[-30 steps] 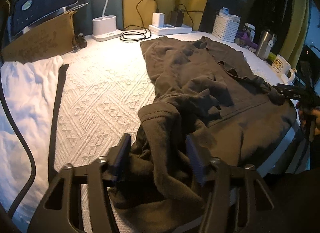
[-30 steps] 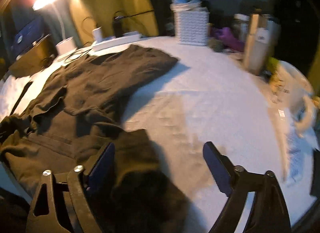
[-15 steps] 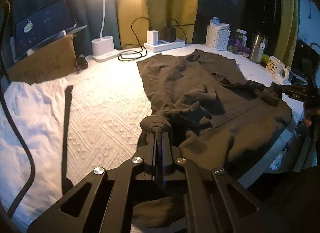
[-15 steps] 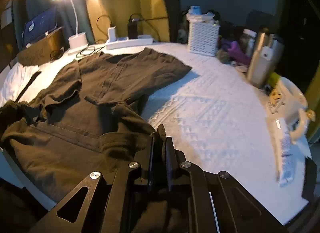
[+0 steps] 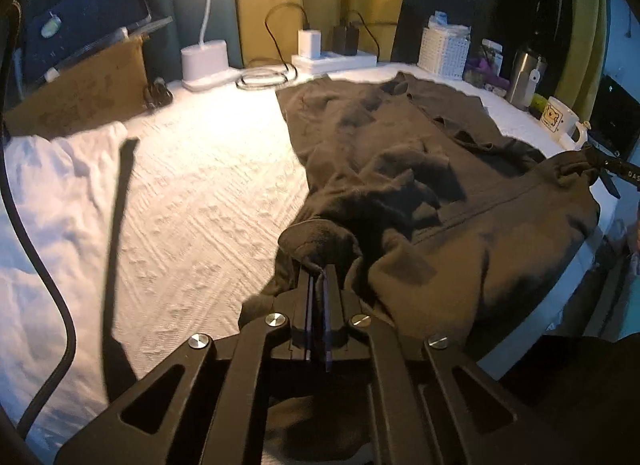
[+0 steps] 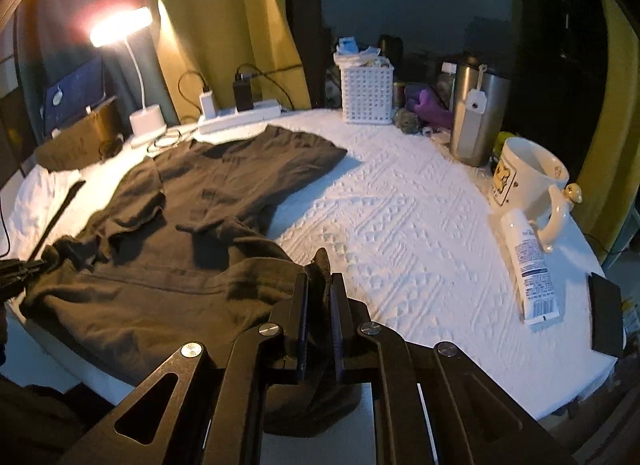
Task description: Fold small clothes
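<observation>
A dark brown garment (image 5: 400,169) lies rumpled on the white textured table cover (image 5: 192,201), its near edge hanging over the front. My left gripper (image 5: 318,277) is shut on a bunched near-left corner of the garment. My right gripper (image 6: 319,285) is shut on the near-right corner of the garment (image 6: 180,225). The right gripper's tip also shows at the far right of the left wrist view (image 5: 604,169), the left gripper's at the left edge of the right wrist view (image 6: 20,269).
At the back stand a lamp base (image 5: 204,65), a power strip with chargers (image 5: 332,59), a white basket (image 6: 366,93) and a steel tumbler (image 6: 476,117). A mug (image 6: 528,181) and a tube (image 6: 530,265) lie right. A white cloth (image 5: 48,185) lies left.
Both grippers went from open around the garment's near corners to shut on them, and they have lifted and drawn the near edge slightly taut.
</observation>
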### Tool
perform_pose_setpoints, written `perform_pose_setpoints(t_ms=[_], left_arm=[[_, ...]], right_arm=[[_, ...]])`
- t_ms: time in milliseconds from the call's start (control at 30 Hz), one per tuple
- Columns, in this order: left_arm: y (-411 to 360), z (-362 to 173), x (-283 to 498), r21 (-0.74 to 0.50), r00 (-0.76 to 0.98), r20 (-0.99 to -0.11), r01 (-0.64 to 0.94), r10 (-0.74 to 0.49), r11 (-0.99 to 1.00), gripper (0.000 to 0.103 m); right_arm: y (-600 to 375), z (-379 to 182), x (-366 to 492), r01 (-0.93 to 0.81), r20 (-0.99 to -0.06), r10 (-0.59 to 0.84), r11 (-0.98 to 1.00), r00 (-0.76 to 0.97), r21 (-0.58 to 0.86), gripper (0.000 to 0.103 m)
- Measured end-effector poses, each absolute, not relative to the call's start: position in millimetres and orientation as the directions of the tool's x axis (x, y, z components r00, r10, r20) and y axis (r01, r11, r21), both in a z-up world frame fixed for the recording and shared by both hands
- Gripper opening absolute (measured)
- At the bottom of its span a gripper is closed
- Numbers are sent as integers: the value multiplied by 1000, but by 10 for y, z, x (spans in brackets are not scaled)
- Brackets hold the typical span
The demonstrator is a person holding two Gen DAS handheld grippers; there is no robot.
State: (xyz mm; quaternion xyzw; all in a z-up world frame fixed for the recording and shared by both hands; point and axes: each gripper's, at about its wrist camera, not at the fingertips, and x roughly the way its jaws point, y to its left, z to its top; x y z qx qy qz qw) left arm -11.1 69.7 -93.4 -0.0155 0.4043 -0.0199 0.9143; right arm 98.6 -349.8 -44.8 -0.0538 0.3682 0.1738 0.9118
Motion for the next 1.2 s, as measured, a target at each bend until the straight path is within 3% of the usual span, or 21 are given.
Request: perform_pose_setpoints(t_ms=[600, 1067, 1200], left_arm=[[713, -127, -520, -12, 818, -576, -15, 6, 1000, 2], [851, 208, -842, -86, 889, -457, -74, 27, 994, 2], [927, 201, -931, -161, 895, -446, -103, 20, 982, 2]], right_arm=[[-3673, 141, 673, -340, -570, 291, 940, 769, 21, 9], [-3935, 579, 299, -261, -456, 234, 965, 859, 5, 9], [-4042, 667, 190, -238, -429, 219, 971, 876, 10, 9]])
